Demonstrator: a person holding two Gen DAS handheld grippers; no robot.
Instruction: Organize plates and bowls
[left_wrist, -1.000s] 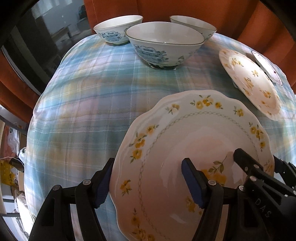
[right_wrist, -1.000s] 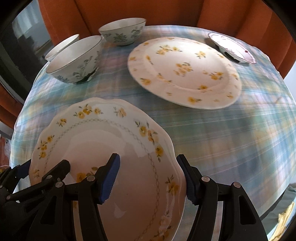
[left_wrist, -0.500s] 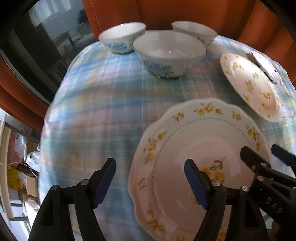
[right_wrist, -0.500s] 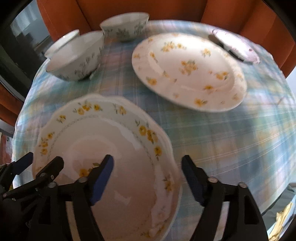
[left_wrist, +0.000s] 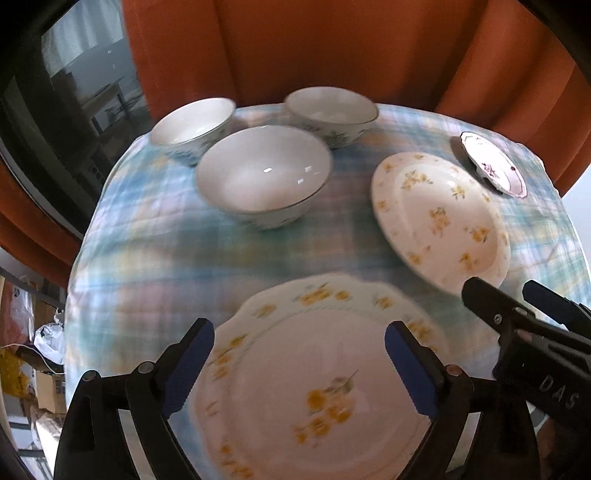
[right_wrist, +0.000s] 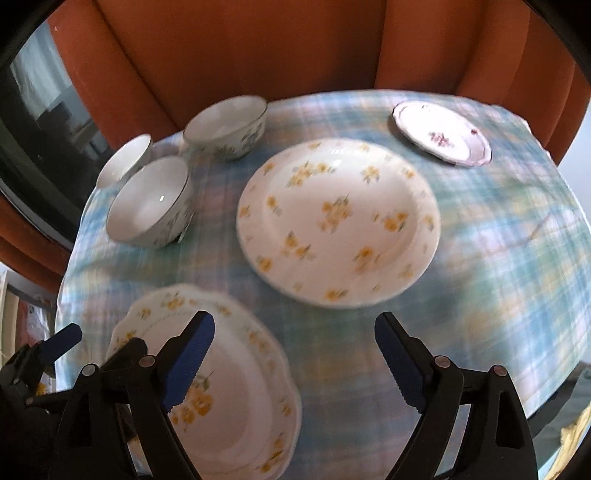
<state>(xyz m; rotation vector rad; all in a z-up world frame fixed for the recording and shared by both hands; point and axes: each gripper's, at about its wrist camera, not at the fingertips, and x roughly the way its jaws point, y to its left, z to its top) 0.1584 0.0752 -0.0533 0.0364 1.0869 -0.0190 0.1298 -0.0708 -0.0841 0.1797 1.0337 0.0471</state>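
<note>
A scalloped plate with yellow flowers (left_wrist: 317, 391) lies at the table's near edge; it also shows in the right wrist view (right_wrist: 229, 398). My left gripper (left_wrist: 299, 365) is open above it, not touching. My right gripper (right_wrist: 291, 362) is open, just right of that plate, above the cloth. A round yellow-flowered plate (right_wrist: 340, 221) lies mid-table. Three white bowls (left_wrist: 264, 177) (left_wrist: 192, 127) (left_wrist: 330, 110) stand at the far left. A small pink-flowered plate (right_wrist: 441, 131) lies far right.
The round table has a blue plaid cloth (left_wrist: 177, 258). Orange curtains (left_wrist: 332, 48) hang behind it. A dark window (left_wrist: 66, 92) is at the left. Boxes and bags (left_wrist: 33, 369) lie on the floor at the lower left.
Both grippers have pulled up and back from the scalloped plate, which now lies lower in both views. More of the table and curtains shows. Both stay open.
</note>
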